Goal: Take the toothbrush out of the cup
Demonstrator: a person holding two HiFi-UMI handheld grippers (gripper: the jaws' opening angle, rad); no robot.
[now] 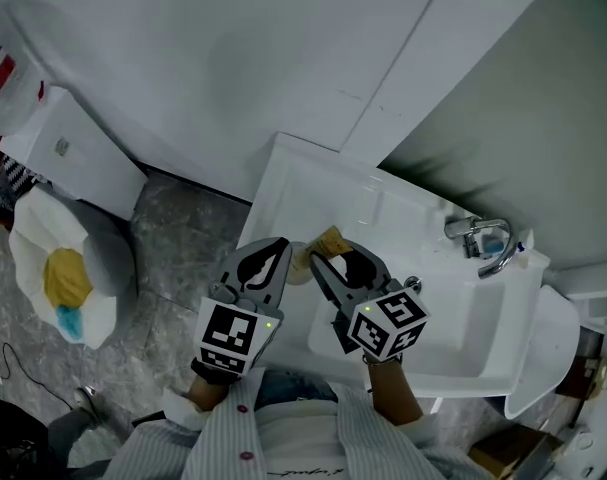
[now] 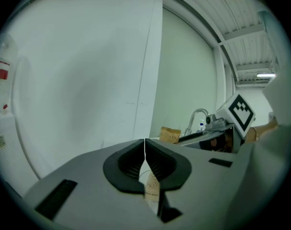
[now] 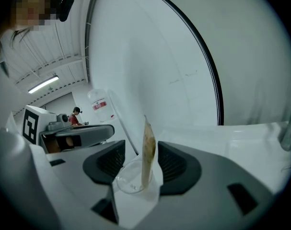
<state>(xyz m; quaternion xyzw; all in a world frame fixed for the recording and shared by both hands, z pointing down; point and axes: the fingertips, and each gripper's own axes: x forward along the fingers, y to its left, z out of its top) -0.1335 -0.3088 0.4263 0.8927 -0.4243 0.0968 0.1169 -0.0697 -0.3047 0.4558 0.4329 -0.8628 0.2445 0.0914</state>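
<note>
A tan paper-wrapped toothbrush [image 3: 147, 147] stands upright in a clear cup [image 3: 131, 178] on the white counter. My right gripper [image 3: 141, 161] is open around the cup, its ribbed pads [image 3: 173, 162] a little clear of it on both sides. In the head view the toothbrush's top [image 1: 328, 238] pokes out past the right gripper [image 1: 333, 256]. My left gripper [image 1: 281, 250] sits just to its left, with jaws shut [image 2: 145, 159]. A tan printed strip [image 2: 152, 188] shows below the left jaws; I cannot tell if it is held.
The white counter [image 1: 313, 183] runs along a white wall. A sink basin [image 1: 453, 338] with a chrome faucet [image 1: 483, 238] lies to the right. A white bag with yellow and blue contents [image 1: 68, 278] sits on the grey floor at the left.
</note>
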